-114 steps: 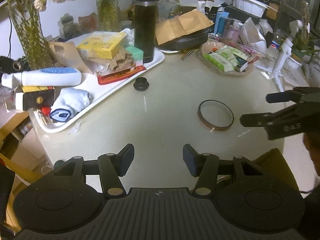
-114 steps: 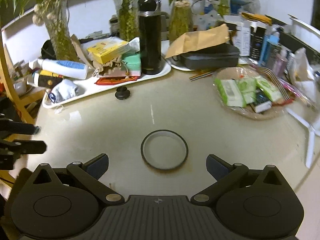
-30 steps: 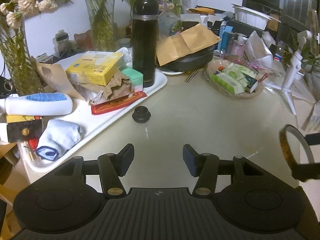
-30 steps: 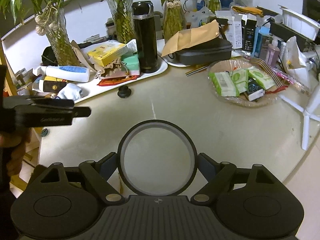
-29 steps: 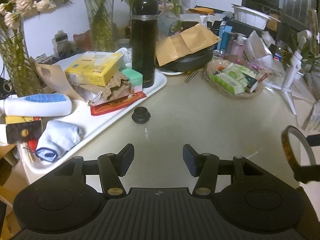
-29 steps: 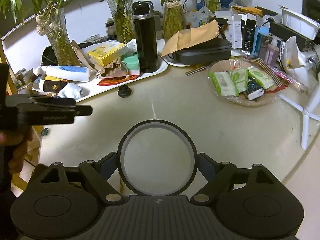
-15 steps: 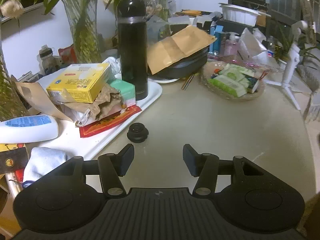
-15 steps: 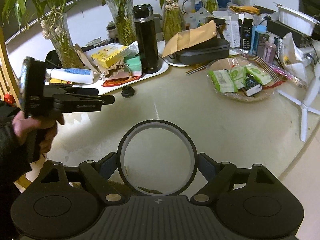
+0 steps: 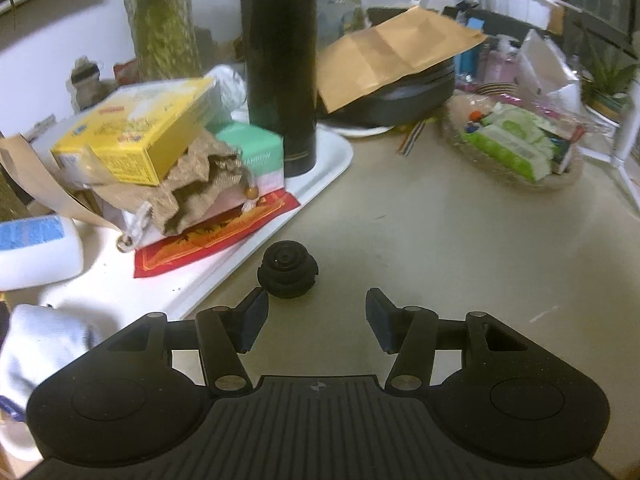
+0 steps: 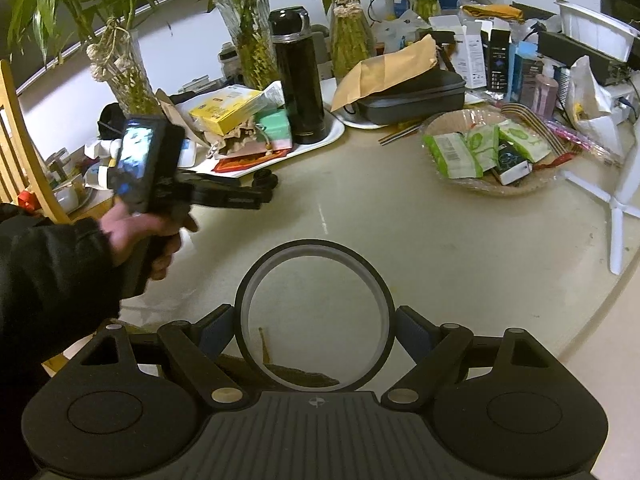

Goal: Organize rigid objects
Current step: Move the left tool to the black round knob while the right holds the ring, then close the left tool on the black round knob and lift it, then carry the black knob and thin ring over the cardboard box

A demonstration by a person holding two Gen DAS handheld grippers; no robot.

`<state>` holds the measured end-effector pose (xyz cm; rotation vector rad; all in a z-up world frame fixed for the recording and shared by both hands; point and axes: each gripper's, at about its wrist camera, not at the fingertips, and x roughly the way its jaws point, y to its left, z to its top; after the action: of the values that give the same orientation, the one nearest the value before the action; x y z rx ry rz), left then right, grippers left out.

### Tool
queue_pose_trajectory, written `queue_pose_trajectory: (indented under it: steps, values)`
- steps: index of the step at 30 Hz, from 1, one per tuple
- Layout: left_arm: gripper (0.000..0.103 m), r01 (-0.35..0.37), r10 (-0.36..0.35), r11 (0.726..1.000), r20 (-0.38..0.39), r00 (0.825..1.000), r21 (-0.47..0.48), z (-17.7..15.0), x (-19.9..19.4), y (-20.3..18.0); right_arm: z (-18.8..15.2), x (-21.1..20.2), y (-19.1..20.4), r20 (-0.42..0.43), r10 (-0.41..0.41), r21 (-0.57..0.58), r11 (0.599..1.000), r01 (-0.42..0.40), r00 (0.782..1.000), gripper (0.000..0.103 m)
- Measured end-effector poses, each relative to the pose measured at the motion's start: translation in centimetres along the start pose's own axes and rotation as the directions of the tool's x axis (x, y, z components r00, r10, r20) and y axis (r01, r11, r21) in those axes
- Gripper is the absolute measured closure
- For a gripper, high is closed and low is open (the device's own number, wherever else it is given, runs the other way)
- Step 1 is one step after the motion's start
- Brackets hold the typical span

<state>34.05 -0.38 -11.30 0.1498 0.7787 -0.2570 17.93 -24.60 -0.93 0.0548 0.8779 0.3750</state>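
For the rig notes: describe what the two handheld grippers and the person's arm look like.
Both the left gripper and the right gripper are matte black, with ribbed centre plates, round side discs, silver pivot pins and dark blue finger pads. The left one carries a lit screen at the back. The black sleeve covers the arm.

Left wrist view first: the black flask (image 9: 280, 68) loses its cap to the top edge, and the vase (image 9: 162, 20) behind it is cut there too, stems blurred. The white bottle (image 9: 34, 250) runs off the left edge, print unreadable. The yellow box (image 9: 136, 134) smears; its lettering cannot be read. The brown envelope (image 9: 394, 54) hides most of the dark case (image 9: 404, 94).

Over to the right wrist view: the left gripper (image 10: 266, 194) covers part of the small black cap (image 10: 266, 179), so contact cannot be told. The tape ring (image 10: 316, 314) has its lower rim hidden behind the right gripper (image 10: 316, 334). The sleeve (image 10: 44, 280) leaves the frame at left.
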Motion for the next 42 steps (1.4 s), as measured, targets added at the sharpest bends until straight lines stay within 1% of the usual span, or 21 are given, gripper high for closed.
queue_pose_trajectory:
  steps: [3,5,9,15,16,18,19,23,25,29,33,42]
  values:
    - [0.05,-0.032,0.031,0.999,-0.02,0.999,-0.016,0.3,1.2,0.1,0.0,0.1,0.1,-0.004,0.007,-0.005,1.0,-0.007,1.0,0.016]
    - [0.05,-0.033,0.033,0.999,-0.027,0.999,-0.028,0.5,1.8,0.2,0.0,0.1,0.1,-0.005,0.011,-0.006,1.0,-0.011,1.0,0.016]
    - [0.05,-0.042,0.041,0.997,-0.018,0.999,-0.063,1.0,2.4,0.5,0.0,0.0,-0.1,-0.004,0.015,0.0,1.0,-0.015,1.0,0.016]
    - [0.05,-0.054,0.053,0.995,-0.007,0.999,-0.08,1.3,2.7,0.5,-0.1,0.1,-0.5,-0.011,0.013,0.006,1.0,-0.013,1.0,0.016]
    - [0.051,-0.056,0.055,0.995,-0.006,0.998,-0.083,1.4,2.8,0.5,-0.1,0.1,-0.5,-0.01,0.012,0.008,1.0,-0.012,1.0,0.016]
    - [0.057,-0.062,0.062,0.994,0.002,0.998,-0.086,1.4,2.9,0.6,-0.1,0.0,-0.6,-0.008,0.012,0.012,1.0,-0.012,1.0,0.016]
    - [0.062,-0.064,0.065,0.994,0.006,0.998,-0.087,1.4,2.9,0.6,-0.1,-0.1,-0.7,-0.007,0.012,0.013,1.0,-0.011,1.0,0.016]
    - [0.063,-0.05,0.051,0.995,0.013,0.999,-0.09,1.4,2.9,0.9,-0.2,0.0,-0.5,-0.011,0.003,0.008,1.0,-0.003,1.0,0.016]
    - [0.063,-0.045,0.045,0.996,0.002,0.999,-0.078,1.5,2.8,0.8,-0.2,0.0,-0.6,-0.014,-0.003,0.007,1.0,0.003,1.0,0.016]
    - [0.063,-0.033,0.033,0.998,0.001,0.999,-0.058,1.8,2.0,0.3,-0.1,0.4,-0.7,-0.023,-0.018,0.013,1.0,0.018,1.0,0.016]
    - [0.063,-0.018,0.018,0.998,-0.003,1.0,-0.064,2.3,0.7,0.1,-0.2,0.6,-0.8,-0.029,-0.025,0.012,1.0,0.026,0.999,0.016]
    - [0.063,-0.018,0.019,0.997,0.011,1.0,-0.071,2.6,-3.8,-0.5,-0.3,0.7,-0.8,-0.033,-0.039,0.008,0.999,0.039,0.999,0.016]
